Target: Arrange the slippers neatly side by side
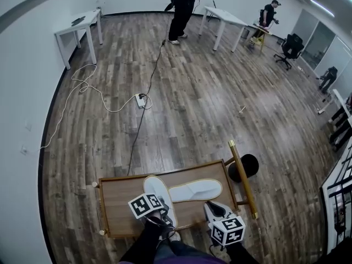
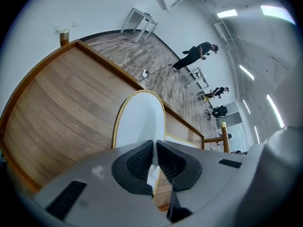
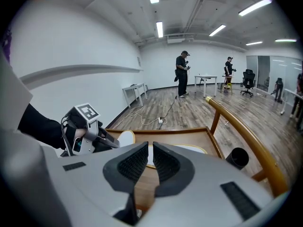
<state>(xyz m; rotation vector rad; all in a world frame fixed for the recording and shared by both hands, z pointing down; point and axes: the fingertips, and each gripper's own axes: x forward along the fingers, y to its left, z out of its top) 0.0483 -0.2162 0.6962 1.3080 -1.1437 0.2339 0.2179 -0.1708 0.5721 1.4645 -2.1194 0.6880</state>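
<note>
Two white slippers with yellow trim lie on a wooden cart top (image 1: 118, 197). One slipper (image 1: 158, 192) points away from me at the left. My left gripper (image 1: 164, 213) is shut on its near edge. In the left gripper view that slipper (image 2: 139, 122) runs forward from the pinching pads (image 2: 142, 162). The other slipper (image 1: 195, 190) lies crosswise just to the right, and its tip (image 2: 182, 143) shows there too. My right gripper (image 1: 213, 208) hovers over the cart's near right corner. Its jaws (image 3: 150, 150) stand almost together with nothing between them, and the crosswise slipper (image 3: 191, 149) lies beyond them.
The cart has a raised rim and a gold handle bar (image 1: 242, 175) on its right side. A black round object (image 1: 248, 165) sits on the floor beside it. A cable and power strip (image 1: 141, 99) cross the wooden floor. White tables (image 1: 80, 26) and people stand far off.
</note>
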